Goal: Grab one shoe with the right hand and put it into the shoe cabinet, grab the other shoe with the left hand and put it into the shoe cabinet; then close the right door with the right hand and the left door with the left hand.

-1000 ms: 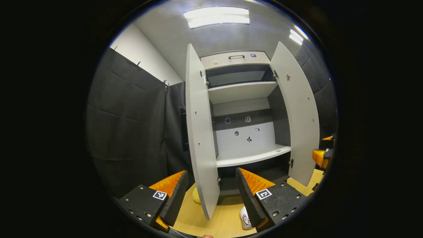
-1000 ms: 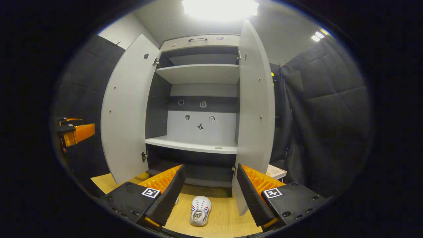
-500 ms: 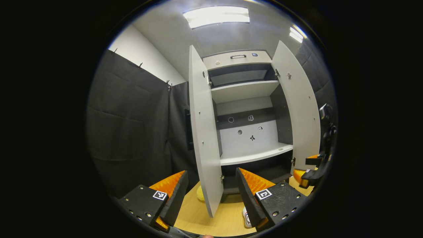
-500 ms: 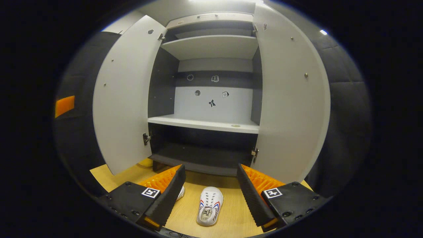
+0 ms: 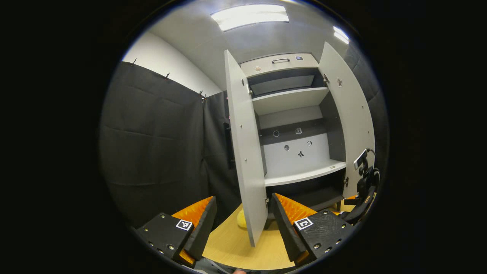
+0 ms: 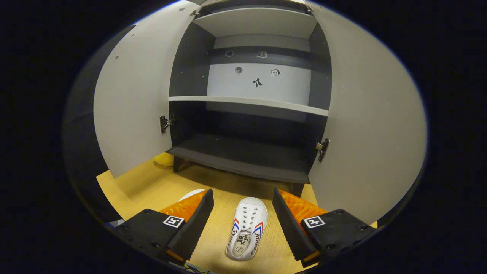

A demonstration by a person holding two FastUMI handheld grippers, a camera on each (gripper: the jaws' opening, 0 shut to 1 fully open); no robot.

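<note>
A white shoe (image 6: pixel 246 230) with red and blue stripes lies on the wooden floor, toe toward the shoe cabinet (image 6: pixel 243 156), straight between the fingers of my open right gripper (image 6: pixel 242 222), which hovers above it. A second white shoe (image 6: pixel 190 194) peeks out behind the left finger. Both cabinet doors stand wide open: the left door (image 6: pixel 133 102) and the right door (image 6: pixel 365 125). In the left gripper view my left gripper (image 5: pixel 243 228) is open and empty, facing the edge of the left door (image 5: pixel 247 152); the right gripper (image 5: pixel 359 205) shows low at the right rim.
The cabinet has a dark bottom shelf (image 6: pixel 243 154), a light middle shelf (image 6: pixel 247 102) and an upper shelf (image 5: pixel 289 99). A yellow object (image 6: pixel 164 160) lies on the floor by the cabinet's left foot. Black cloth walls close in the left side (image 5: pixel 152 144).
My right gripper has dropped and tilted down toward the shoe, which now sits larger between its fingers. The left gripper view has swung slightly left, losing the shoe behind its right finger.
</note>
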